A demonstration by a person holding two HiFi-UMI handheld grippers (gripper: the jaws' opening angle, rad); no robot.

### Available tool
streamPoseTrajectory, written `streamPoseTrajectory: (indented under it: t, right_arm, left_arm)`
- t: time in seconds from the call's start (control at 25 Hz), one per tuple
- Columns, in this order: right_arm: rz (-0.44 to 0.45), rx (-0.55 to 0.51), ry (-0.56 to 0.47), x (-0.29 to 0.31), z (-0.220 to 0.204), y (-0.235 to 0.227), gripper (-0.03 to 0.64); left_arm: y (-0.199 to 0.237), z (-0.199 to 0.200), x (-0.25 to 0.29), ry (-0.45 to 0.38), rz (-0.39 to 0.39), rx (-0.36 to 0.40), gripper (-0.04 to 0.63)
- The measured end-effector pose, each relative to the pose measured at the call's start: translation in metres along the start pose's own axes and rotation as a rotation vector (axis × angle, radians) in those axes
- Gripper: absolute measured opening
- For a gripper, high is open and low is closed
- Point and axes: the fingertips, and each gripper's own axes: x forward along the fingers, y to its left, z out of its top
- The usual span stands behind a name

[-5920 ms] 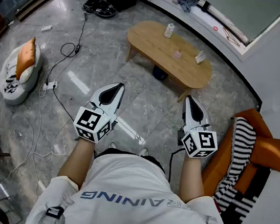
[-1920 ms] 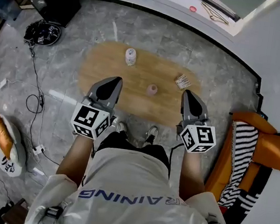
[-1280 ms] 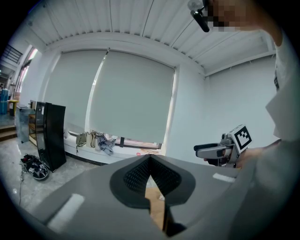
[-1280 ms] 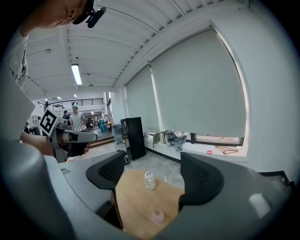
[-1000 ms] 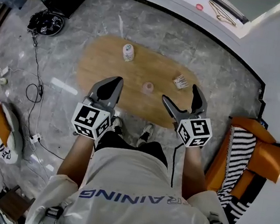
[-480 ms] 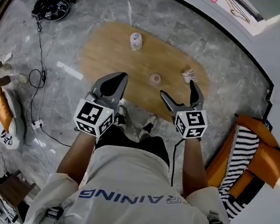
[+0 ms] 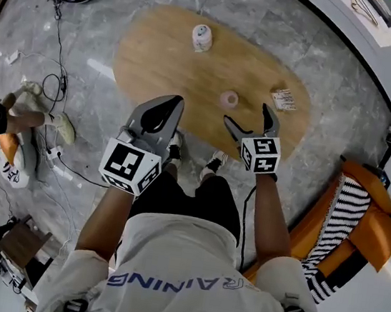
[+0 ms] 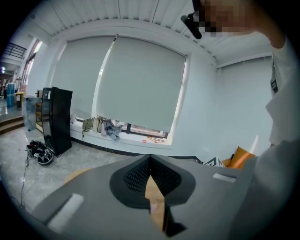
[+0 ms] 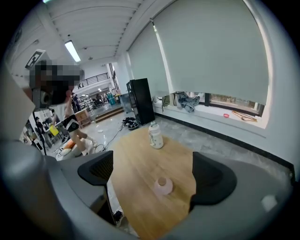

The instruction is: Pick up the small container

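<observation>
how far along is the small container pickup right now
Done: the right gripper is open and lined up on the small pink container, which sits untouched on the wooden table. In hand: nothing; the left gripper is shut and empty. Left: reach down, close on the container, lift it.

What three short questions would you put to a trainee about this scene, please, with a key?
1. Multiple choice: the jaws of the right gripper are A) apart, B) together with nothing between, C) shut on a thing.
2. True or false: the small container stands on the table.
3. Which gripper has its jaws together?
Key: 1 A; 2 true; 3 the left gripper.
</observation>
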Motion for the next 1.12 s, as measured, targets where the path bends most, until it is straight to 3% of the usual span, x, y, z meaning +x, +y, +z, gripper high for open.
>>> streamPoseTrajectory:
  t: [0.68,0.92,1.12]
  right_arm:
    - [-0.019,0.018,0.209,0.181,-0.156,-0.036,0.537]
    - [-0.023,0.021,0.253,0.223,-0.184,-0.045,0.537]
    - [-0.062,-0.001,0.211,0.230,-0.186,-0.048,0.483]
  left_arm:
    - [0.034,-0.093,0.029,0.088,0.051,-0.081,0.002]
    - [0.048,-0.111,0.037,0.097,0.074,-0.096,0.002]
    - [0.054,-0.128,0.044,0.112,0.080,-0.101,0.002]
